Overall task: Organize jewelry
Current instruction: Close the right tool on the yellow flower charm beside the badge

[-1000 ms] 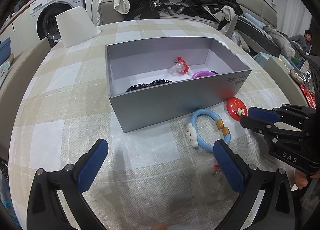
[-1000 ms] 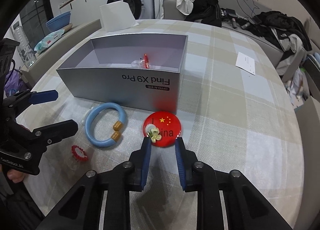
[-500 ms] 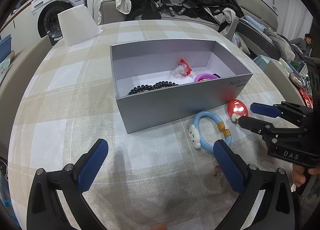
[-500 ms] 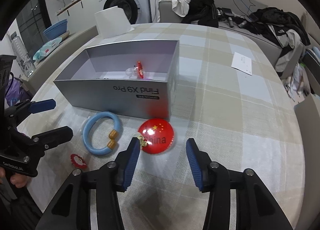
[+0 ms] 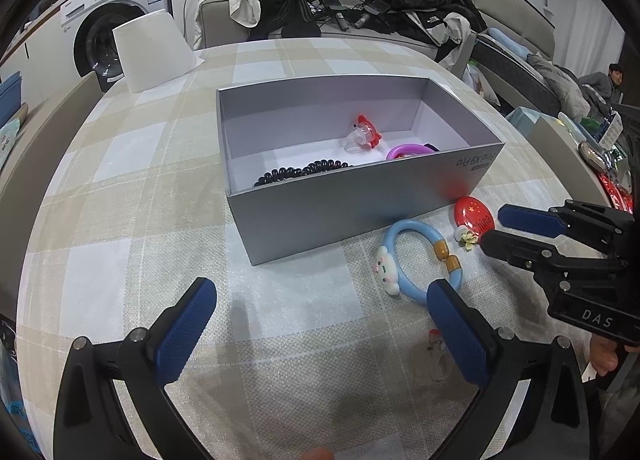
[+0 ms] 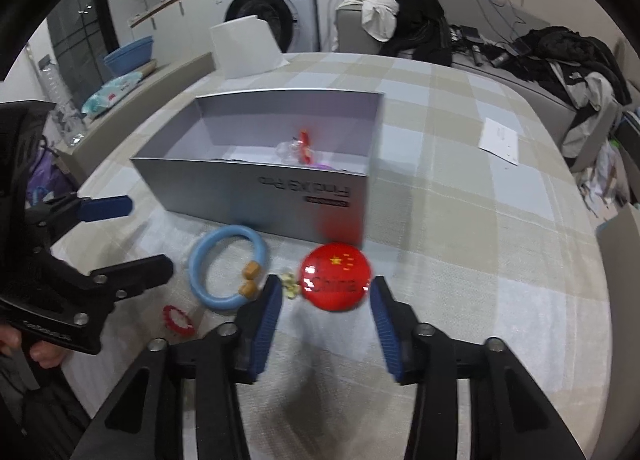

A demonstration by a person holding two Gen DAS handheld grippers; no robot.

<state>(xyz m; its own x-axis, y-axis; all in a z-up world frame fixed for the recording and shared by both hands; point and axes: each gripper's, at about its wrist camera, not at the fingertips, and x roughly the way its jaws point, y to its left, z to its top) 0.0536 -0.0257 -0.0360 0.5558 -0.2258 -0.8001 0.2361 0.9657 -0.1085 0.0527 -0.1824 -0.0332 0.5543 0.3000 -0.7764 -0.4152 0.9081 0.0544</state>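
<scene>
Since a second ago the right gripper (image 6: pixel 325 306) has spread from nearly closed to wide apart, empty, straddling the red badge (image 6: pixel 335 277) lying near the grey box (image 5: pixel 360 200) front wall, right of the blue bracelet (image 5: pixel 418 260). The left gripper (image 5: pixel 320 324) hangs released over bare cloth. Probably light, stiff and glossy, the badge could slip; pinching its opposite rim edges looks safest. A small flower charm (image 6: pixel 291 285) touches its left edge. Open table to the right leaves room; the box wall crowds the far side
</scene>
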